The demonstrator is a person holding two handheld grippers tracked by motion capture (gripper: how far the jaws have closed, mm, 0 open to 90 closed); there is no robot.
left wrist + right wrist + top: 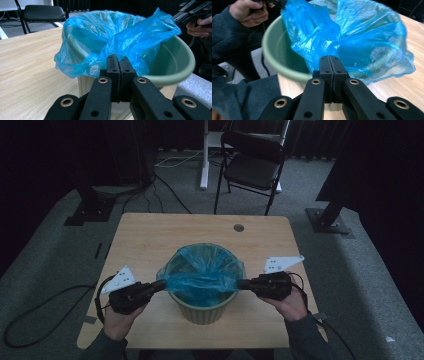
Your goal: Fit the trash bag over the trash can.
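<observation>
Room: dim, a wooden table (145, 235) is carrying a green bin (203, 312).
Bag (202, 270): blue, lying half-draped over the bin's rim.
Left gripper (159, 286): fingers pinching bag edge.
Right gripper (243, 284): fingers pinching opposite edge.
Progress: near rim seemingly awaiting lining.

A crinkled blue bag (202, 270) lines a ribbed green bin (202, 312) standing upright near the table's front edge. Its near rim is pulled taut sideways off the bin's lip, the far rim still draped over.

A lab-like recording room: dark curtains (50, 160) all round, grey carpet (45, 265), stand bases (330, 217), cables (30, 320), a folding chair (252, 162), one wooden table (150, 235).
</observation>
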